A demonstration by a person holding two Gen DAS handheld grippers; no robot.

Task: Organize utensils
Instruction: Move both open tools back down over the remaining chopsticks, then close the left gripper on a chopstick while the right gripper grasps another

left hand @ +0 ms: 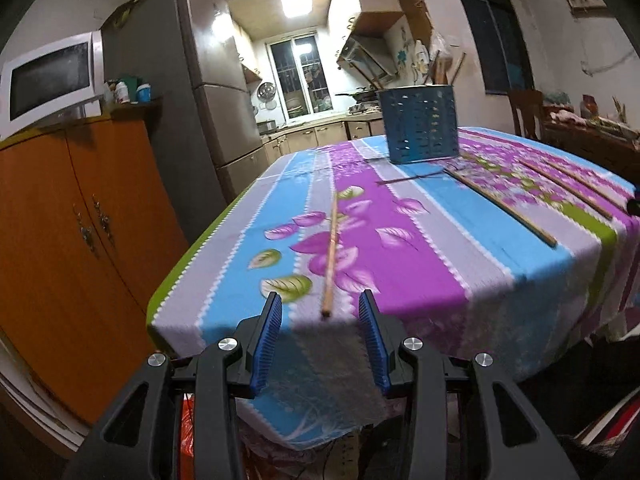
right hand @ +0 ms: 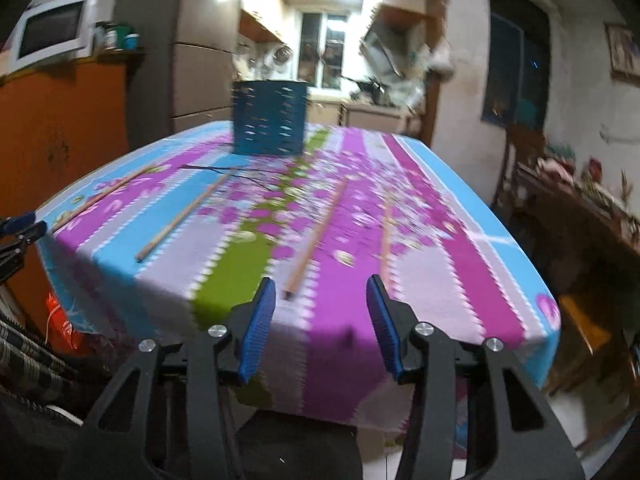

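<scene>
1. Chopsticks. Four thin wooden sticks lie loose on the tabletop [right hand: 460,208], which is covered by a flowered cloth. In the left wrist view, one chopstick [left hand: 331,240] points toward the camera, its near end just beyond the left hand-held gripper [left hand: 320,304]. In the right wrist view, another chopstick [right hand: 316,236] ends just ahead of the right hand-held gripper [right hand: 321,288], with a fainter one [right hand: 385,236] beside it.
2. Holder. A blue perforated utensil holder [left hand: 418,124] stands upright at the far side, well apart from both near stick ends; judged to be the destination.
3. Gripper state. Both hand-held grippers stand partly open with nothing between the blue pads [left hand: 272,320]; neither touches a stick.
4. Handling, judged. The sticks look light, stiff and narrow. Lying flat on soft cloth, they offer little height to pinch, and a round shaft may roll or pivot between the pads.
5. Where to hold, judged. Close across the shaft a little in from the near end, pads square to it, so the long free end can tip down into the holder.
</scene>
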